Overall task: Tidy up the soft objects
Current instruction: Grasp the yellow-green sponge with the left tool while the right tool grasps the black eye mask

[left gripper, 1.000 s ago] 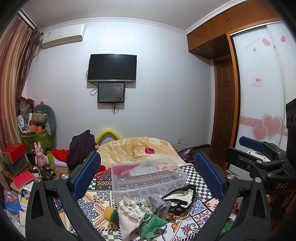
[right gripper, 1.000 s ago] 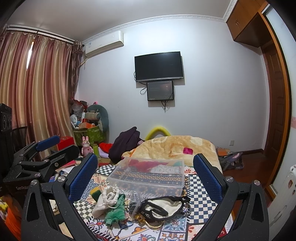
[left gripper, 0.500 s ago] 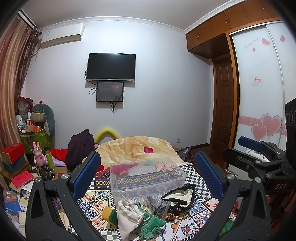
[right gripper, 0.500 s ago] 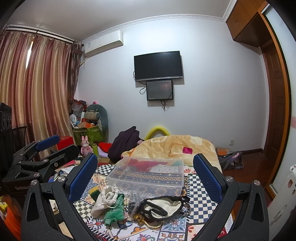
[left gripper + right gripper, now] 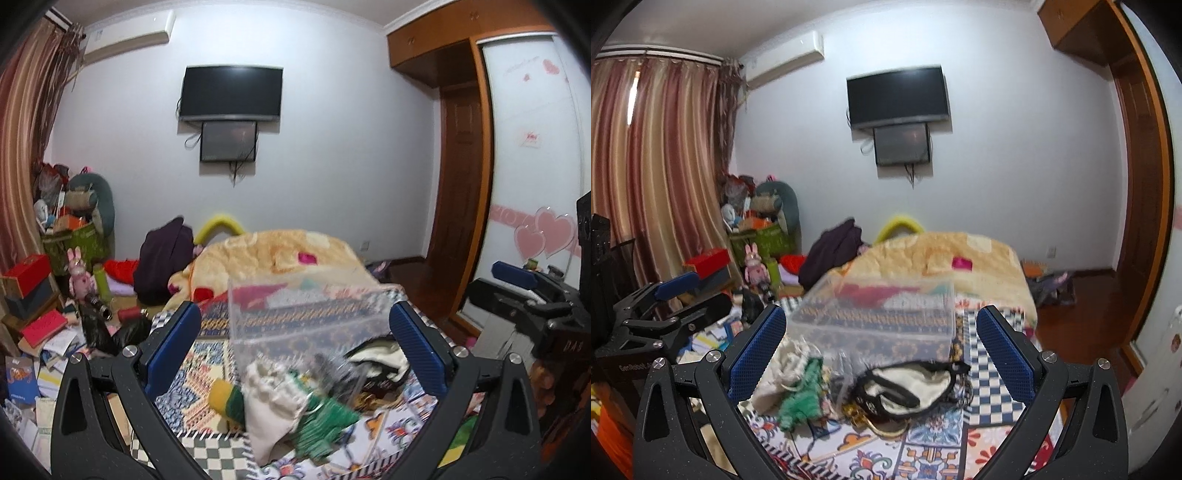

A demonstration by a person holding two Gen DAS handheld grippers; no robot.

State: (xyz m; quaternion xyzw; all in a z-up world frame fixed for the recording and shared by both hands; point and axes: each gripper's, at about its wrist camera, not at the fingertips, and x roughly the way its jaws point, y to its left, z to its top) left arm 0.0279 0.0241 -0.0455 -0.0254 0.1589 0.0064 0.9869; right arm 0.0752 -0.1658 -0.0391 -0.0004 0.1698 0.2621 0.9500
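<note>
A pile of soft objects lies on the patterned cloth of the bed: a white drawstring pouch [image 5: 275,406] [image 5: 783,369], a green knitted piece [image 5: 325,417] [image 5: 801,400], a yellow-green roll [image 5: 225,397], a grey knitted item [image 5: 328,365] and a black-and-cream eye mask [image 5: 908,384] [image 5: 380,356]. Behind them stands a clear plastic box [image 5: 306,314] [image 5: 879,317]. My left gripper [image 5: 295,350] is open and empty, above and short of the pile. My right gripper [image 5: 881,350] is open and empty, also short of the pile. Each gripper shows at the edge of the other's view.
A yellow blanket [image 5: 280,254] covers the far end of the bed. Books, boxes and toys clutter the floor at the left [image 5: 44,332]. A wardrobe with heart stickers [image 5: 535,184] and a wooden door [image 5: 461,206] stand at the right.
Both grippers have tilted down and moved a little closer to the pile, which now sits larger and higher between the fingers. Both stay open.
</note>
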